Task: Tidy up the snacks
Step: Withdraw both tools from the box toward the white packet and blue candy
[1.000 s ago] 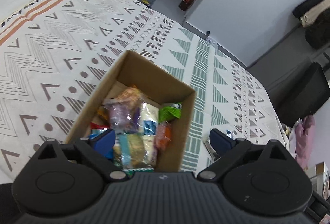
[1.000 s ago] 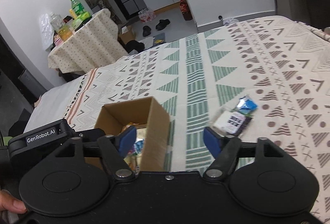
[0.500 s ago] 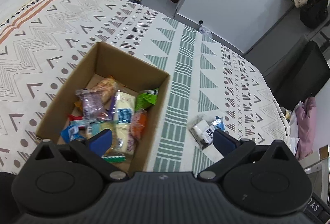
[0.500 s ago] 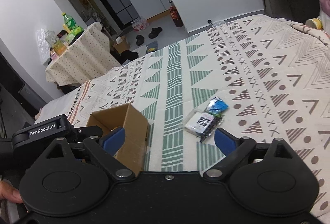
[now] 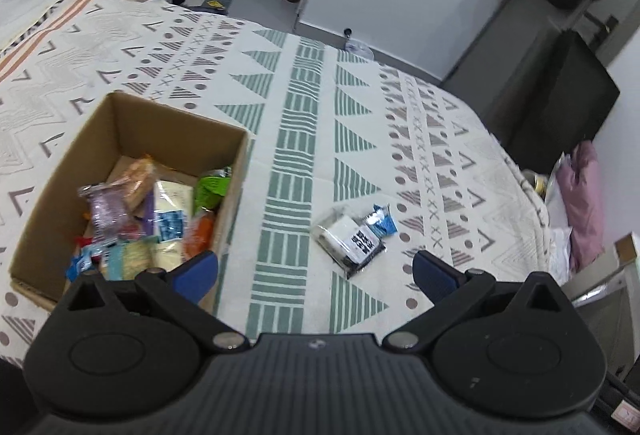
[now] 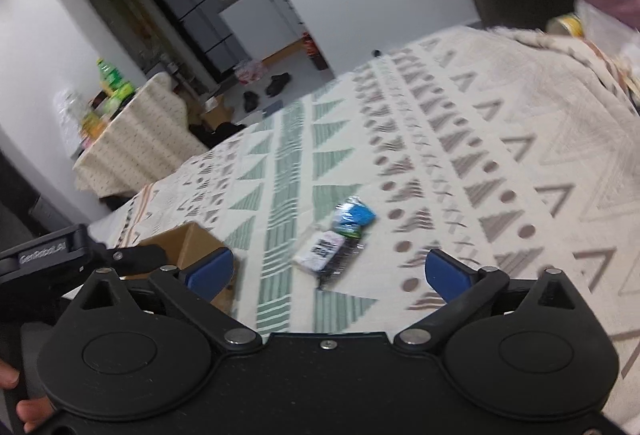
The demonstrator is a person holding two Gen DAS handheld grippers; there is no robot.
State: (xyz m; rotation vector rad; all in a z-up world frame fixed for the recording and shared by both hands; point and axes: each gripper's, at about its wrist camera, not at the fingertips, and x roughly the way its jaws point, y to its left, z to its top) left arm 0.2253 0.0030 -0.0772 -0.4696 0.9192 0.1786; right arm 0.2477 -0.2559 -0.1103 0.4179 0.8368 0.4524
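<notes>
blur: right wrist view smeared, snack packets [image 6: 334, 241] unreadable
tools: left tool [image 5: 316, 271], right tool [image 6: 328, 271] wide, empty
box: cardboard box [image 5: 120, 123] at 10 o'clock
surface: patterned bedspread [image 5: 400, 115]

One box [image 5: 52, 195], two loose packets [image 5: 350, 241]

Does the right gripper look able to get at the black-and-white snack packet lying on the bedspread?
Probably yes. The right gripper is open, and the black-and-white packet lies in the open ahead of its fingers. The cardboard box stands off to the left; only the small blue packet touches its far end.
</notes>
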